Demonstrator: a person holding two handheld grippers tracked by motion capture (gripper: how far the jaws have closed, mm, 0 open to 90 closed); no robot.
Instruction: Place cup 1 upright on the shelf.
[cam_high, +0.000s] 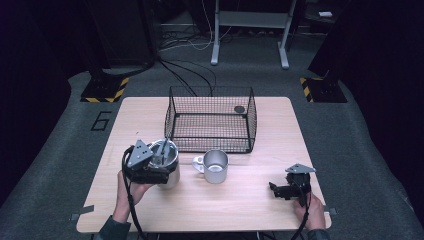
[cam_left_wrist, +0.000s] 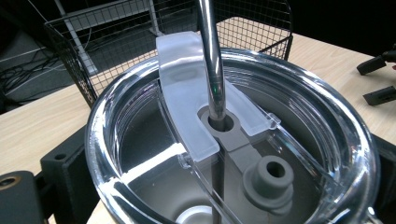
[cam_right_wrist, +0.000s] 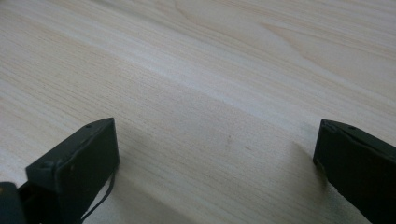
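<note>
Steel tumbler (cam_high: 167, 162) stands near the left front of the table (cam_high: 240, 200), with the left gripper (cam_high: 150, 167) pressed around its near side. In the left gripper view the clear lid (cam_left_wrist: 327, 116) sits between the two black jaws, one showing at each side of the cup, so the jaws look clenched on the tumbler, though actual contact under the rim is hard to confirm from that angle. A metal straw (cam_left_wrist: 210, 60) rises through the lid's grey seal.

The right gripper (cam_high: 285, 190) rests low over bare wood near the right front corner, its jaws released and wide apart with nothing between them, as the right gripper view shows.

The main risk is the straw: it stands tall and leans a little, so tilting the tumbler or lifting it under anything could knock it or lever the lid loose. A grip set on the smooth steel wall could also slip if the cup is heavy. The mug (cam_high: 215, 166) stands just beside the tumbler on its right, handle turned toward it, and a sideways swing would likely clip that handle.

The wire basket (cam_high: 210, 120) sits just behind both cups, its near wall close to the tumbler, so any move forward needs the cup raised above that rim. Open room lies along the front and in the middle, between the mug and the right gripper.
</note>
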